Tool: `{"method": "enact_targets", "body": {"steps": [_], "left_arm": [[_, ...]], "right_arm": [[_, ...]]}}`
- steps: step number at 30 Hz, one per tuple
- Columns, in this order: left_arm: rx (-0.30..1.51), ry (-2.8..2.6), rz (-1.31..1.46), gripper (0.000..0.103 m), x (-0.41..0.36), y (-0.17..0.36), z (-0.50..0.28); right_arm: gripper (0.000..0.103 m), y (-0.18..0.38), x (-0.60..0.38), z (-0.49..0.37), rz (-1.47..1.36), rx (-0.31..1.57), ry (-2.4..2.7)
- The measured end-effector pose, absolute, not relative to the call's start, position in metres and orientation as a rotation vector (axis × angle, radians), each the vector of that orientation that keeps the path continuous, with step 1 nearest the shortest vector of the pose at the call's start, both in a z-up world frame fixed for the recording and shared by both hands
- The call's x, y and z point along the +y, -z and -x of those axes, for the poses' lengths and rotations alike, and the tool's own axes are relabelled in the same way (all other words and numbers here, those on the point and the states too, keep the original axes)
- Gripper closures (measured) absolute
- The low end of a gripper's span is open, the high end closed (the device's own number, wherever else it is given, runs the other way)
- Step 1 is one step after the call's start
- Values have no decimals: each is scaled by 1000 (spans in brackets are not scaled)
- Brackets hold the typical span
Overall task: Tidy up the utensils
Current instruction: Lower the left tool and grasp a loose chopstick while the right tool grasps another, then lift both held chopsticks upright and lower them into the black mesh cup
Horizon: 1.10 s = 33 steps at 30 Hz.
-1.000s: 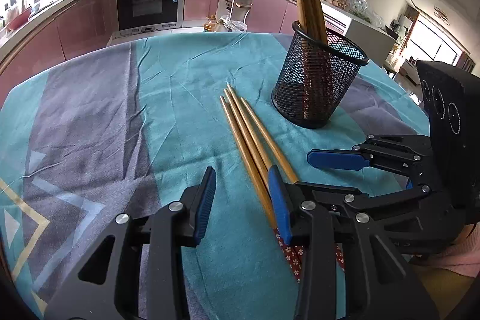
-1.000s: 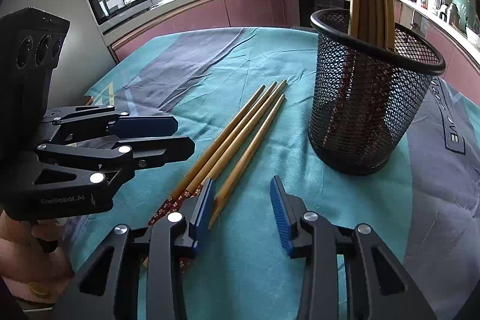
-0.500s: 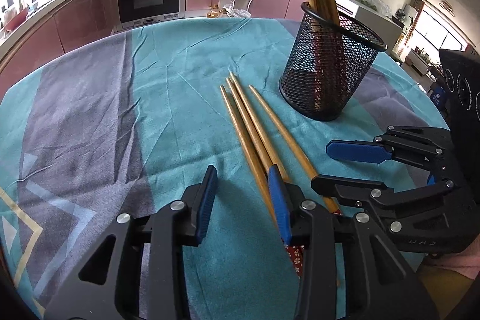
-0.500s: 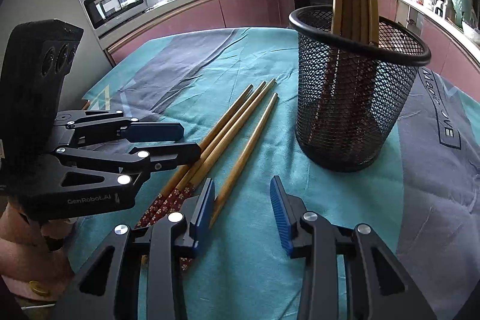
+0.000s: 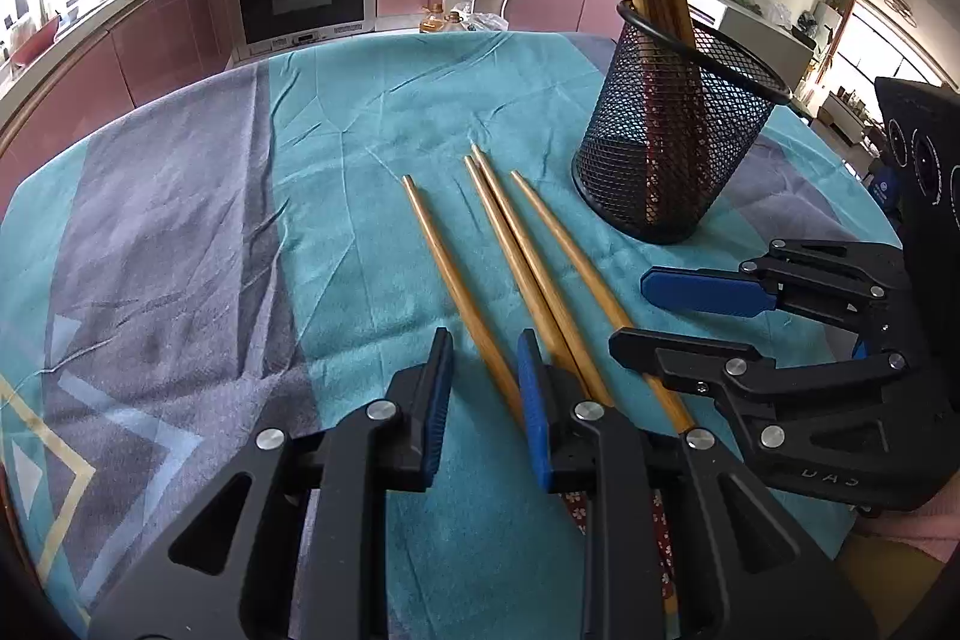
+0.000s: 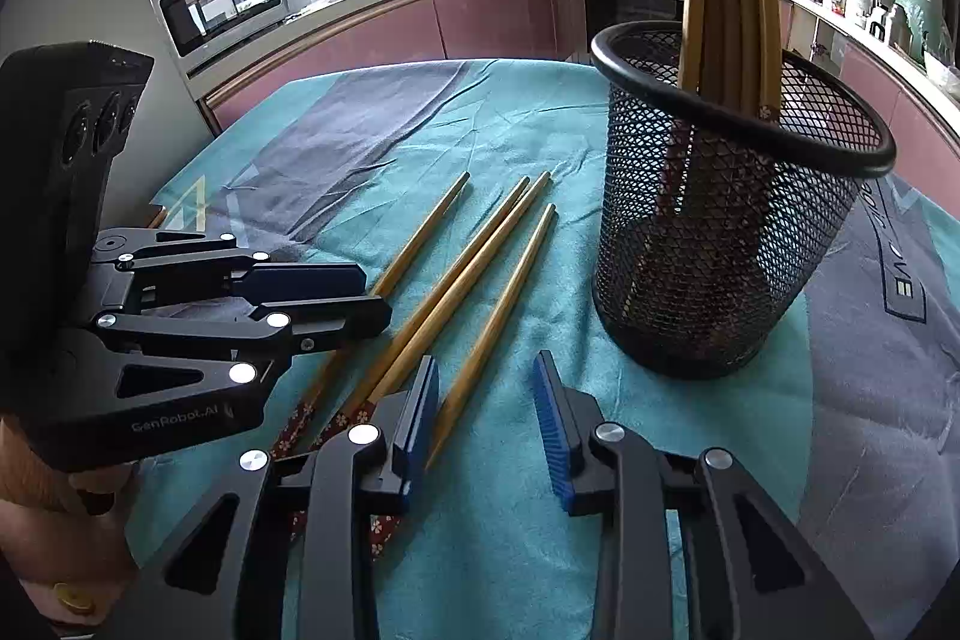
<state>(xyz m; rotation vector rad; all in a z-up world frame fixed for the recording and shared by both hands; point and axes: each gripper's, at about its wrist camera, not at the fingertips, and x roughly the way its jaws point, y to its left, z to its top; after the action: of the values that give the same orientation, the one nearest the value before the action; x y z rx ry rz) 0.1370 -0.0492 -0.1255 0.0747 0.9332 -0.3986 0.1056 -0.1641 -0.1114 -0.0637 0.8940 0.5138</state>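
Four chopsticks (image 5: 540, 274): lay loose on the counter (image 5: 360, 112), fanned apart so you could take one at a time.
Left tongs (image 5: 480, 400): your jaws had just been closing, narrow around the leftmost stick (image 5: 456, 280), not yet pinching it, pitched steeply down.
Right tongs (image 6: 486, 412): also just closing, narrow, nothing gripped; the rightmost stick (image 6: 504, 292) ran under the left pad.
Mesh holder (image 5: 672, 142): stood far right, upright, already holding several sticks, your likely goal.
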Motion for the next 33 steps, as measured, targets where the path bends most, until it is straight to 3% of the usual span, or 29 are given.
{"method": "enact_targets", "body": {"steps": [2, 6, 9, 21, 29, 33], "left_arm": [[929, 389, -67, 89, -49, 126, -137], [923, 379, -37, 94, -47, 128, -137], [922, 372, -12, 95, -45, 128, -135], [923, 426, 18, 95, -41, 124, -121], [949, 450, -20, 95, -47, 128, -123], [954, 464, -22, 90, -48, 128, -130]], "right_arm": [[79, 112, -164, -107, 58, 893, -512], [92, 113, -171, -109, 1, 903, -521], [95, 113, -177, -111, -51, 910, -525], [98, 107, -183, -105, -84, 900, -568], [95, 111, -176, -109, -45, 924, -563], [95, 112, -173, -115, -34, 925, -561]]}}
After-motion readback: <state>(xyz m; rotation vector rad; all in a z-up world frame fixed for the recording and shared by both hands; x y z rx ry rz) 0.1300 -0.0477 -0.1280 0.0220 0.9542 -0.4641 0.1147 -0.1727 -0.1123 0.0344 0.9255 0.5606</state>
